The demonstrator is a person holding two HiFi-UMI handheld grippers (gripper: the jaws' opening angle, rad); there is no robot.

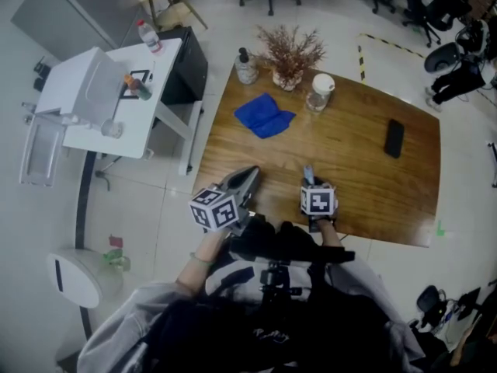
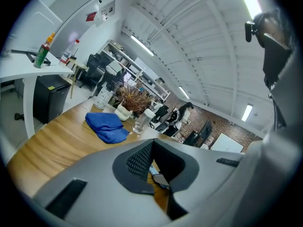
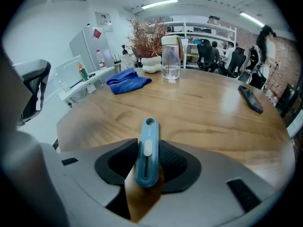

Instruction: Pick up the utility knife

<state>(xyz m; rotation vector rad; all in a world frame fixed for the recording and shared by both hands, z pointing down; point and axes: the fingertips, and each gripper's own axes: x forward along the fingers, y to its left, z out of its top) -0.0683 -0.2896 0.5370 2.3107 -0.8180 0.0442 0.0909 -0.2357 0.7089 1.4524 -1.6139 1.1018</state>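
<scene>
Right gripper [image 3: 149, 151] clamps a slim blue utility knife [image 3: 148, 138] with a pale slider; left gripper [image 2: 152, 145] closed, empty.

Head view: mostly hidden behind the right gripper [image 1: 309, 183], utility knife [image 1: 308, 172], tip only. Through the jaws of the left gripper [image 2: 151, 144], a pale sliver [image 2: 159, 178], too small to name. Far off, dark slab [image 1: 394, 138], unreadable too.
</scene>
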